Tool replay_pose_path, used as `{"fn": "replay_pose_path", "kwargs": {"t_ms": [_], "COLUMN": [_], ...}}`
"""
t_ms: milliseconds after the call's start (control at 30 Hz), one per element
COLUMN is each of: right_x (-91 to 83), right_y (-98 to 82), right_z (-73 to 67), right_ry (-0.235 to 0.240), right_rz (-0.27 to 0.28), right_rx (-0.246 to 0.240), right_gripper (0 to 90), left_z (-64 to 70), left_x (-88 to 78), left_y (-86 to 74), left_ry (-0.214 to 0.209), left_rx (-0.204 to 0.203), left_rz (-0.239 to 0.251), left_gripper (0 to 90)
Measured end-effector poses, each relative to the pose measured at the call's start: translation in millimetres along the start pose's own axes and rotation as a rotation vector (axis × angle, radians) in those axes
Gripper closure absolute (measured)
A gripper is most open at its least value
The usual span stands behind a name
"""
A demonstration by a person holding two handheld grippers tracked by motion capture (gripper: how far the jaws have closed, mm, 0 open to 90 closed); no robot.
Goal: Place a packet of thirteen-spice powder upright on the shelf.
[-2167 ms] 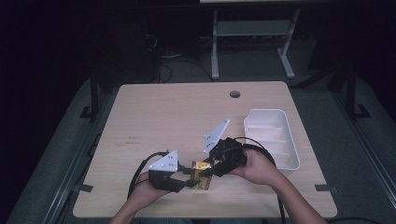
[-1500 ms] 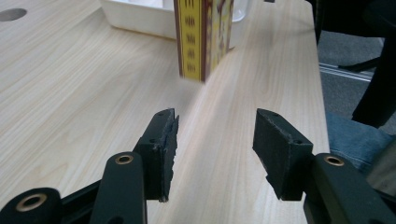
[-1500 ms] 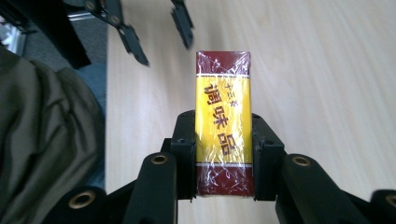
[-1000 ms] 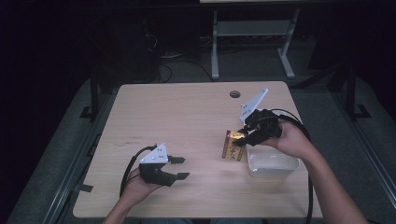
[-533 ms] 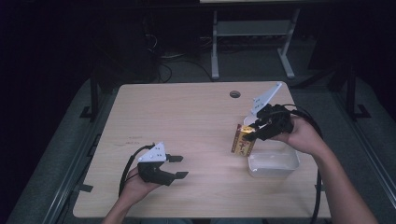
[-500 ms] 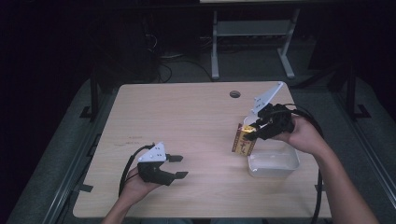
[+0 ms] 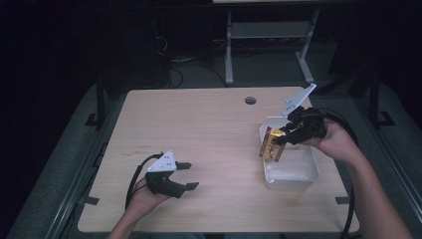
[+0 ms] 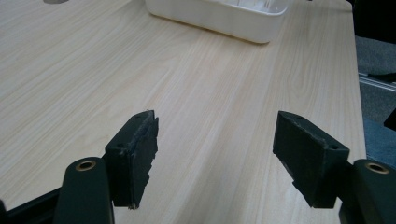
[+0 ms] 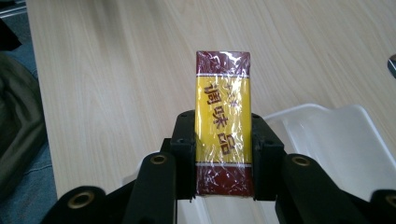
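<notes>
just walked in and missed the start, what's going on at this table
A person is working at a wooden table with a gripper in each hand. The right gripper is shut on a yellow and dark red packet and holds it at the near-left rim of a white plastic tray, not yet set down inside. The left gripper rests low on the table near the front edge; its jaws have just been opening, with nothing between them.

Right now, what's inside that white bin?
The bin looks empty. The packet, gripped in the right jaws, hangs over its near-left corner, hiding a bit of the floor there.
</notes>
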State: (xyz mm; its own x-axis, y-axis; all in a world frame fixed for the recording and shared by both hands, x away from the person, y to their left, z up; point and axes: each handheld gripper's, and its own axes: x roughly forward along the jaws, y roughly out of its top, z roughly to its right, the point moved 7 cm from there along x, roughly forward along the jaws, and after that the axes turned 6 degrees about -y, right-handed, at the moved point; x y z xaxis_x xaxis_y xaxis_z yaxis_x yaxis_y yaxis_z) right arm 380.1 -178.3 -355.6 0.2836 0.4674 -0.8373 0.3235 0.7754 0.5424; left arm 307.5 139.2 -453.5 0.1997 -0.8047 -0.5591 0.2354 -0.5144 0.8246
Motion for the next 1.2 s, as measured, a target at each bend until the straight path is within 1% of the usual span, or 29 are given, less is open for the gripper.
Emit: {"fn": "replay_pose_path", "kwargs": {"t_ms": [200,400,567,833,967,1000,1033,1100,1200], "right_x": [0.1,-1.1,-3.6,-7.8,-9.4,-9.4,-9.8,-9.9,-8.0], "right_y": [-8.7,-14.4,-16.0,-10.9,-7.4,-7.4,-5.4,-3.6,-3.2], "right_z": [5.9,8.5,11.3,19.3,27.8,27.8,32.6,36.9,43.1], "right_ry": [-0.010,-0.012,-0.015,-0.031,-0.043,-0.043,-0.046,-0.046,-0.062], "right_rz": [-0.017,-0.024,-0.016,-0.026,-0.024,-0.024,-0.023,-0.015,-0.031], "right_rx": [0.018,0.033,0.042,0.037,0.043,0.043,0.045,0.057,0.059], "right_gripper": [67.7,67.7,67.6,67.7,67.6,67.6,67.7,67.6,67.7], "left_z": [-1.4,-1.4,-1.4,-1.7,-1.5,-1.5,-1.3,-1.5,-2.2], "left_x": [0.4,0.1,0.1,-0.8,-0.8,-0.8,-0.9,-1.3,-1.6], "left_y": [-0.7,-0.7,-0.6,-0.6,-0.9,-0.9,-0.7,-0.7,-1.0], "left_ry": [0.004,0.003,0.002,0.001,-0.002,-0.002,-0.003,-0.002,-0.002], "left_rx": [-0.005,-0.010,-0.011,-0.014,-0.019,-0.019,-0.021,-0.023,-0.024], "left_rz": [-0.001,0.001,0.003,0.008,0.010,0.010,0.012,0.014,0.015], "left_gripper": [27.6,27.3,27.3,27.3,27.2,27.2,27.2,27.0,27.0]}}
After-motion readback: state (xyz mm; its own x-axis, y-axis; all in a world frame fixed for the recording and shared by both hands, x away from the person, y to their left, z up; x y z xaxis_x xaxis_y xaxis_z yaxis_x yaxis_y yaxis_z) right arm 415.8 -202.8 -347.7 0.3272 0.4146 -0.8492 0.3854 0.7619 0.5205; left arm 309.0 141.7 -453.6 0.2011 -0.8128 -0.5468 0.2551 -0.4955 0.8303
